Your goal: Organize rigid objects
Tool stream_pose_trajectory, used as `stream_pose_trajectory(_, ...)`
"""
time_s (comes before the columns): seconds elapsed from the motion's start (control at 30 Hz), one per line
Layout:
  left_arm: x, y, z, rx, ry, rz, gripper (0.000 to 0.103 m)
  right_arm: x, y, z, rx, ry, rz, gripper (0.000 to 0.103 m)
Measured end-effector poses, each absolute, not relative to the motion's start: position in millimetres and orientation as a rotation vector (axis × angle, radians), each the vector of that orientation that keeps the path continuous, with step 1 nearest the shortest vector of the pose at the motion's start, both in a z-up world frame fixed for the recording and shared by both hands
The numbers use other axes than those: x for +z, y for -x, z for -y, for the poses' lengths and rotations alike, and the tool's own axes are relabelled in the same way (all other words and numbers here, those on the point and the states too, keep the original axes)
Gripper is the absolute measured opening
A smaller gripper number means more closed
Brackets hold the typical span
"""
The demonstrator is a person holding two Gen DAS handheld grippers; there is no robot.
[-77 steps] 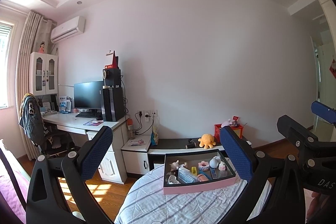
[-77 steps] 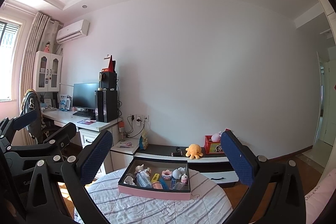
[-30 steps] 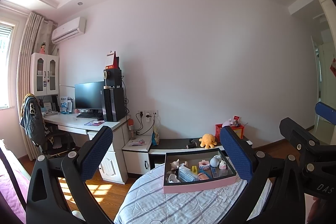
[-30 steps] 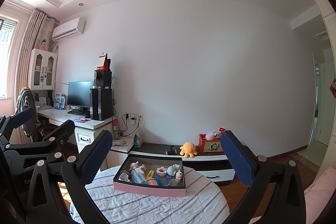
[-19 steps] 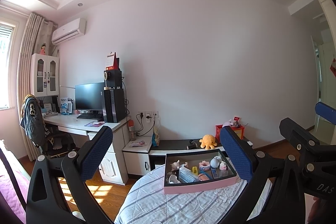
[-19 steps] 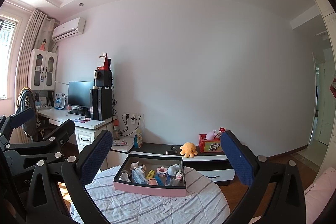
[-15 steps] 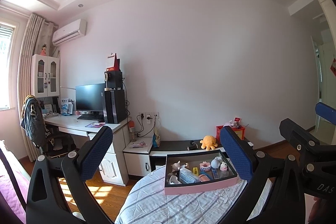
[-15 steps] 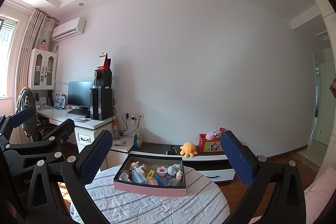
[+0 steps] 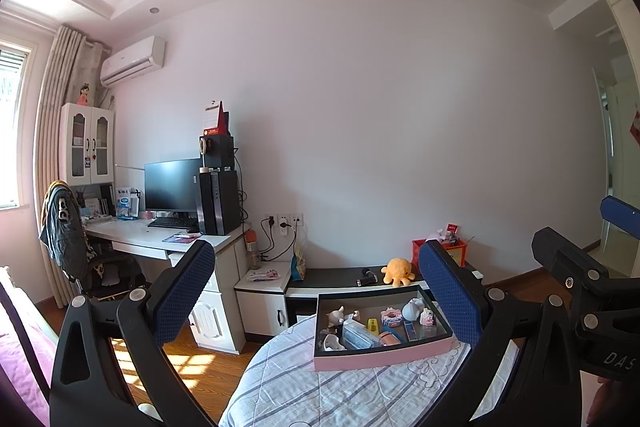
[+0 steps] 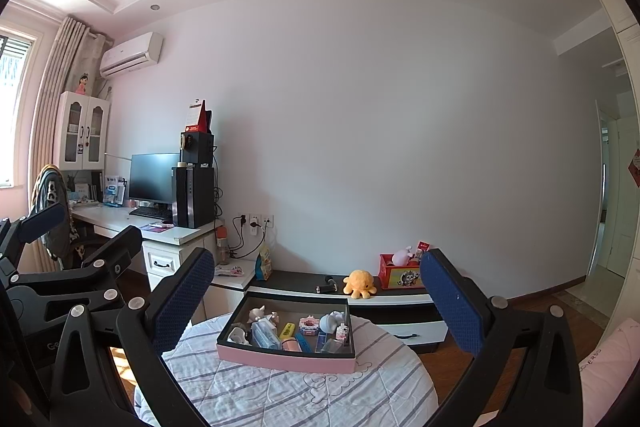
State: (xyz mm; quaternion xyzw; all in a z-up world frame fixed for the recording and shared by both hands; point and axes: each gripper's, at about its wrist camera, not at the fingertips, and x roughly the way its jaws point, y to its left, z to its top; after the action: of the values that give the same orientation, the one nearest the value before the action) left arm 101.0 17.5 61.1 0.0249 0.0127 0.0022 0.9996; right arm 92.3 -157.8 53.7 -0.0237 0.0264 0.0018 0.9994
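Note:
A pink-sided box with a dark inside sits on a round table under a striped white cloth. Several small rigid items lie in the box: white figurines, a clear case, a yellow piece, a round grey toy. My left gripper is open, held above and short of the box. My right gripper is open too, likewise short of the box, with nothing between its fingers. Each gripper shows at the edge of the other's view.
Behind the table runs a low black-and-white cabinet with an orange plush octopus and a red toy box. At the left stand a desk with a monitor and a draped chair. A doorway opens right.
Both views have drifted slightly; the box and table sit a little lower and nearer in the frames. Both grippers stay open and nothing was taken hold of.

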Motion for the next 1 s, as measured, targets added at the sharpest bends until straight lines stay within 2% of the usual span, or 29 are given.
stream_pose_trajectory(1.0, 59.9, -101.0, -17.6, 0.007, -0.052, -0.025, 0.103, 52.1, -90.9, 154.9, 0.004, 0.053, -0.058, 0.103)
